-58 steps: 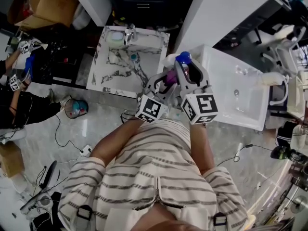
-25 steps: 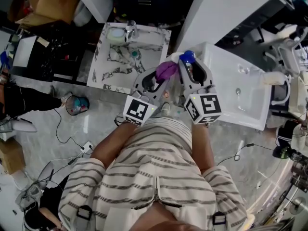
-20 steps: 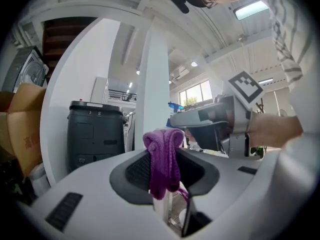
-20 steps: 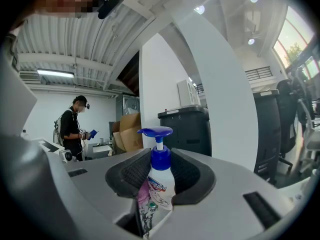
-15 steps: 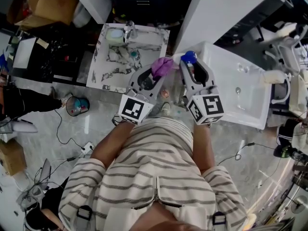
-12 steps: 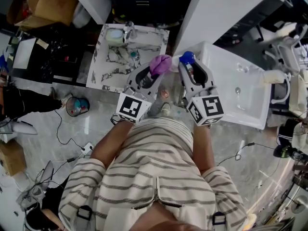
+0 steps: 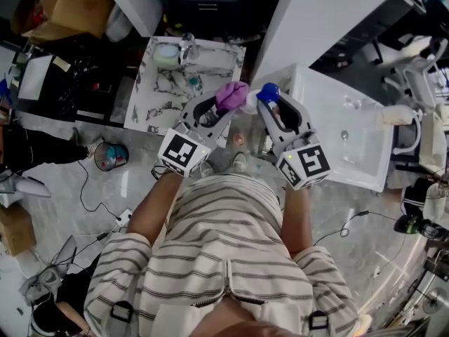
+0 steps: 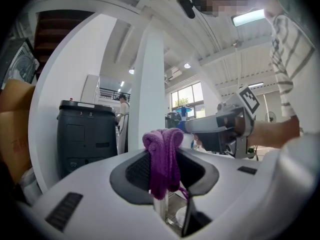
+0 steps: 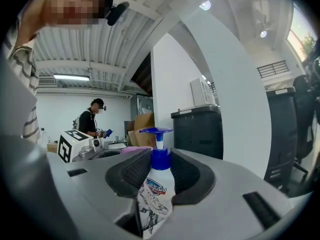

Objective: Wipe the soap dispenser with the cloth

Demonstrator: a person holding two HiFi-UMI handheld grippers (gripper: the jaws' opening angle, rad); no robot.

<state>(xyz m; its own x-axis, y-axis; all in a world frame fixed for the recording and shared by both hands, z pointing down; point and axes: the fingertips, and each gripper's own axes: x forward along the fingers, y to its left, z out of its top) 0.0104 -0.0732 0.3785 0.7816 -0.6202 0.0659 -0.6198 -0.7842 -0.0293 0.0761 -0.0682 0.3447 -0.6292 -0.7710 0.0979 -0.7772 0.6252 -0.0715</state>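
The left gripper's [image 7: 223, 111] jaws clench the purple cloth [image 8: 162, 154]; the right gripper's [image 7: 272, 109] jaws grasp the dispenser [image 9: 158, 186], upright, by its body. In the head view the cloth sits just at nine o'clock of the blue pump [image 7: 267, 90], with a white sink [image 7: 351, 128] at three o'clock.

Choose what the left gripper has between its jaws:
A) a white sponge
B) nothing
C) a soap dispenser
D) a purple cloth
D: the left gripper is closed on a purple cloth, while the soap dispenser sits in the right gripper.
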